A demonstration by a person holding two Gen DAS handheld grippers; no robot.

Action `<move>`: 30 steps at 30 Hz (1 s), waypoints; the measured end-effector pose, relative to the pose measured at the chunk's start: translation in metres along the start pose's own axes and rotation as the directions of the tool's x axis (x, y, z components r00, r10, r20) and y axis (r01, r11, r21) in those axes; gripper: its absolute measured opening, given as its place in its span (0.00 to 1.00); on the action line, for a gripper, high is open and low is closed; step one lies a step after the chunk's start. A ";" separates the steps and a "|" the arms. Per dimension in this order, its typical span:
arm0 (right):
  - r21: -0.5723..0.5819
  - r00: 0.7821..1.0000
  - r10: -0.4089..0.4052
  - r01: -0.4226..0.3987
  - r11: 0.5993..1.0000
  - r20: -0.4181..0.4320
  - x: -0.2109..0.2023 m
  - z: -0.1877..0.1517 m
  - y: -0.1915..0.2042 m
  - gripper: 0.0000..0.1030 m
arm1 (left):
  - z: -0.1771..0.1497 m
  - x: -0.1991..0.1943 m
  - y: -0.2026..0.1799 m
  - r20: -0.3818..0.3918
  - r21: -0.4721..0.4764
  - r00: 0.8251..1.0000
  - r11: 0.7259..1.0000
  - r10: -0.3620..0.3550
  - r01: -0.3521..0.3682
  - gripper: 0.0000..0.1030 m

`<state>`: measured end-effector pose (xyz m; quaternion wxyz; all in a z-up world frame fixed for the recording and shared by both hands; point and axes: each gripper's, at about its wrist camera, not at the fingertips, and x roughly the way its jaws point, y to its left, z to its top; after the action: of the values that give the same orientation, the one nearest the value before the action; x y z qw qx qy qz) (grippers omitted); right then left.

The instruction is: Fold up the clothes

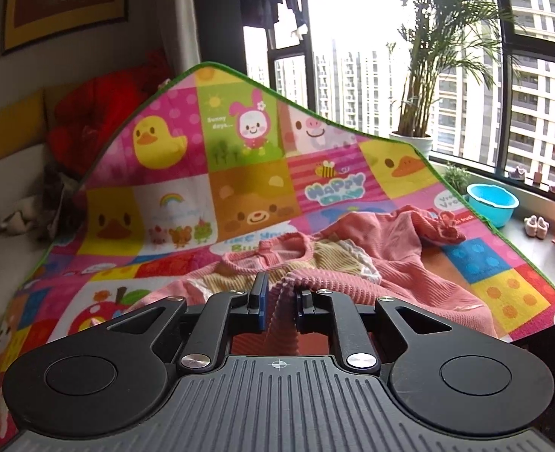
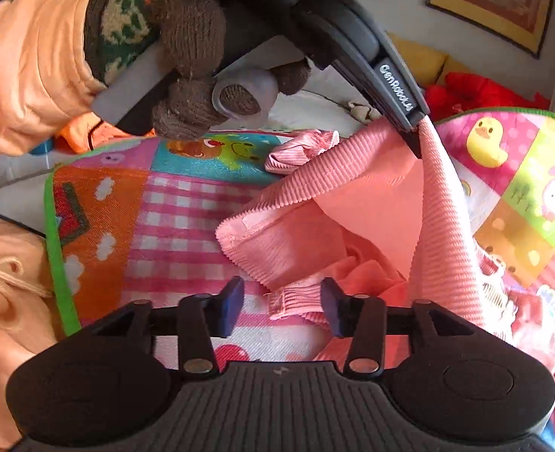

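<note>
Pink ribbed garment [image 1: 383, 260], child-sized, lies crumpled on the patchwork cartoon mat [image 1: 187, 173], lower centre to right of centre in the left wrist view. Rib texture runs across the outer fabric; the inside face is smooth and a more salmon tone. A cream ribbed panel with white frilled trim shows at the neckline [image 1: 277, 260]. A knotted bow or tie [image 1: 445, 229] sits at the garment's upper right edge.

In the right wrist view one part of the garment [image 2: 439, 218] is pulled up into a taut peak toward the upper right of the frame, and a ribbed cuff or hem [image 2: 300, 301] lies flat on the pink checked patch of the mat [image 2: 187, 218] at lower centre.

Left gripper [image 1: 280, 297]: jaws narrow, pinched on a raised ridge of the ribbed fabric. The right wrist view shows the same gripper [image 2: 418, 139] at upper right, tip clamped on the peak of the cloth, held by a hand in a brown knit glove [image 2: 191, 49] with an orange sleeve [image 2: 29, 60].

Right gripper [image 2: 281, 307]: jaws wide apart, low over the mat. The cuff lies between the fingers, close to the right pad [image 2: 332, 310]; contact cannot be told.
</note>
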<state>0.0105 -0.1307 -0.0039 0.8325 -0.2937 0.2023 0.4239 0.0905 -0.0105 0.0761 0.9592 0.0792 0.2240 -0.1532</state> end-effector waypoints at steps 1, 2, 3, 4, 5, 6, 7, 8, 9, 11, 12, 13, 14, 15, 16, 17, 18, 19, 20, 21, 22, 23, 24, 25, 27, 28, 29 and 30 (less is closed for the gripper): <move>0.027 1.000 -0.003 0.004 1.000 -0.021 0.007 0.000 -0.003 0.49 | -0.001 -0.001 0.000 -0.001 -0.003 1.000 1.000 0.000 0.000 0.16; 0.092 0.999 0.016 -0.012 0.996 -0.038 0.012 -0.001 -0.010 0.49 | -0.002 -0.001 0.001 -0.001 -0.005 1.000 1.000 -0.001 0.001 0.17; 0.169 0.998 0.045 -0.036 0.985 -0.049 0.015 -0.002 -0.018 0.49 | -0.003 -0.001 0.002 -0.003 -0.007 1.000 1.000 -0.002 0.002 0.18; 0.262 0.995 0.080 -0.064 0.963 -0.052 0.018 -0.004 -0.028 0.49 | -0.004 -0.001 0.002 -0.005 -0.009 1.000 1.000 -0.002 0.002 0.18; 0.361 0.992 0.119 -0.094 0.928 -0.047 0.021 -0.007 -0.038 0.49 | -0.005 0.000 0.003 -0.008 -0.012 1.000 1.000 -0.002 0.002 0.18; 0.449 0.988 0.151 -0.116 0.886 -0.042 0.024 -0.009 -0.046 0.49 | -0.005 0.002 0.004 -0.011 -0.017 1.000 1.000 0.000 0.000 0.18; 0.523 0.984 0.172 -0.129 0.843 -0.036 0.028 -0.012 -0.053 0.47 | -0.005 0.003 0.004 -0.014 -0.022 1.000 1.000 0.000 -0.001 0.18; 0.572 0.983 0.181 -0.134 0.809 -0.026 0.031 -0.015 -0.059 0.44 | -0.005 0.003 0.005 -0.015 -0.026 1.000 1.000 0.001 -0.001 0.18; 0.610 0.983 0.183 -0.136 0.781 -0.014 0.033 -0.018 -0.063 0.33 | -0.005 0.003 0.005 -0.015 -0.029 1.000 1.000 0.001 -0.002 0.19; 0.635 0.982 0.188 -0.148 0.758 0.005 0.025 -0.022 -0.067 0.12 | -0.006 0.002 0.006 -0.013 -0.031 1.000 1.000 0.003 -0.004 0.20; 0.641 0.982 0.190 -0.155 0.752 0.015 0.019 -0.025 -0.069 0.07 | -0.007 0.001 0.006 -0.013 -0.032 1.000 0.999 0.005 -0.006 0.21; 0.647 0.981 0.192 -0.162 0.745 0.024 0.013 -0.027 -0.070 0.04 | -0.007 0.000 0.007 -0.013 -0.033 1.000 0.999 0.007 -0.007 0.22; 0.654 0.980 0.195 -0.169 0.738 0.033 0.008 -0.029 -0.071 0.02 | -0.007 -0.001 0.008 -0.012 -0.035 1.000 0.999 0.008 -0.009 0.24; 0.660 0.980 0.197 -0.176 0.731 0.043 0.002 -0.032 -0.073 0.02 | -0.008 -0.002 0.008 -0.011 -0.036 1.000 0.999 0.009 -0.009 0.26; 0.666 0.979 0.199 -0.182 0.724 0.052 -0.004 -0.034 -0.074 0.02 | -0.008 -0.003 0.009 -0.010 -0.037 1.000 0.999 0.010 -0.010 0.27; 0.671 0.978 0.201 -0.189 0.717 0.061 -0.009 -0.036 -0.075 0.02 | -0.008 -0.004 0.010 -0.008 -0.038 1.000 0.999 0.010 -0.010 0.30; 0.677 0.977 0.203 -0.196 0.709 0.071 -0.015 -0.038 -0.077 0.02 | -0.008 -0.006 0.010 -0.004 -0.038 1.000 0.999 0.009 -0.010 0.35; 0.683 0.976 0.204 -0.203 0.702 0.080 -0.021 -0.041 -0.078 0.02 | -0.008 -0.008 0.011 0.000 -0.037 1.000 0.999 0.008 -0.008 0.37; 0.688 0.974 0.206 -0.210 0.695 0.090 -0.026 -0.043 -0.079 0.02 | -0.008 -0.010 0.011 0.004 -0.036 1.000 0.999 0.006 -0.006 0.43; 0.693 0.973 0.208 -0.217 0.687 0.099 -0.032 -0.045 -0.081 0.02 | -0.009 -0.011 0.012 0.006 -0.034 1.000 0.999 0.003 -0.003 0.47; 0.699 0.972 0.209 -0.224 0.680 0.109 -0.038 -0.048 -0.082 0.02 | -0.010 -0.012 0.012 0.007 -0.030 1.000 1.000 -0.001 0.001 0.48; 0.704 0.970 0.211 -0.231 0.672 0.118 -0.043 -0.050 -0.083 0.02 | -0.012 -0.014 0.011 0.003 -0.025 1.000 1.000 -0.005 0.005 0.51; 0.709 0.969 0.212 -0.238 0.664 0.127 -0.049 -0.052 -0.085 0.04 | -0.015 -0.014 0.010 -0.005 -0.018 1.000 1.000 -0.009 0.009 0.52; 0.698 0.969 0.221 -0.236 0.676 0.113 -0.051 -0.055 -0.083 0.07 | -0.019 -0.015 0.009 -0.013 -0.012 1.000 1.000 -0.013 0.013 0.53; 0.657 0.967 0.248 -0.221 0.721 0.053 -0.051 -0.063 -0.074 0.07 | -0.025 -0.017 0.006 -0.028 0.001 0.999 1.000 -0.022 0.022 0.59; 0.630 0.966 0.255 -0.216 0.746 0.028 -0.051 -0.065 -0.069 0.13 | -0.030 -0.019 0.005 -0.039 0.009 0.999 1.000 -0.026 0.026 0.61; 0.602 0.969 0.246 -0.206 0.771 0.016 -0.053 -0.065 -0.064 0.17 | -0.035 -0.021 0.003 -0.051 0.018 0.998 0.999 -0.029 0.030 0.66; 0.575 0.973 0.228 -0.193 0.795 0.011 -0.057 -0.066 -0.061 0.30 | -0.041 -0.024 0.002 -0.062 0.029 0.998 0.999 -0.032 0.033 0.71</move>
<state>0.0228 -0.2362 -0.0002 0.8234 -0.0181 0.3763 0.4244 0.0538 0.0064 0.0508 0.9479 0.0947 0.2524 -0.1696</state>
